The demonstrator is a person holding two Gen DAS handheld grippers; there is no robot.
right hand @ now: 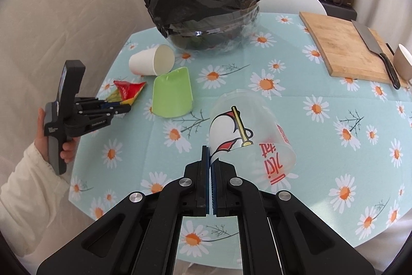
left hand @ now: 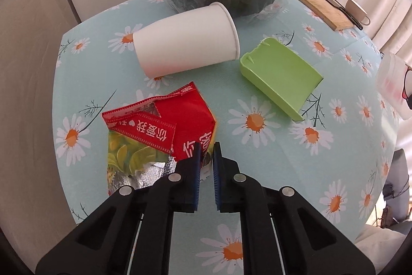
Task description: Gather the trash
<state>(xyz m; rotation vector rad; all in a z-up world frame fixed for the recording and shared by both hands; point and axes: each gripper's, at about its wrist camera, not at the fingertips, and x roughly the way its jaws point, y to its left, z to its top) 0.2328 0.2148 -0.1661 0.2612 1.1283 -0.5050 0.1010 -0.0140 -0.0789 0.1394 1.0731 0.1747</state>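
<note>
- The torn red snack wrapper [left hand: 164, 125] carries white Chinese characters on its ripped-off top strip, seen upside down, reading 你爱我 beside a small heart; more large white characters on the wrapper's red body are partly hidden behind the left gripper [left hand: 206, 146] and cannot be read whole
- The clear plastic cup [right hand: 251, 135] bears red Chinese characters along its rim end, sideways, among them 冰 and 城; a printed cartoon figure with a gold staff stands above them
- The left gripper's body, seen from the right wrist camera, shows small white lettering, too small to read
</note>
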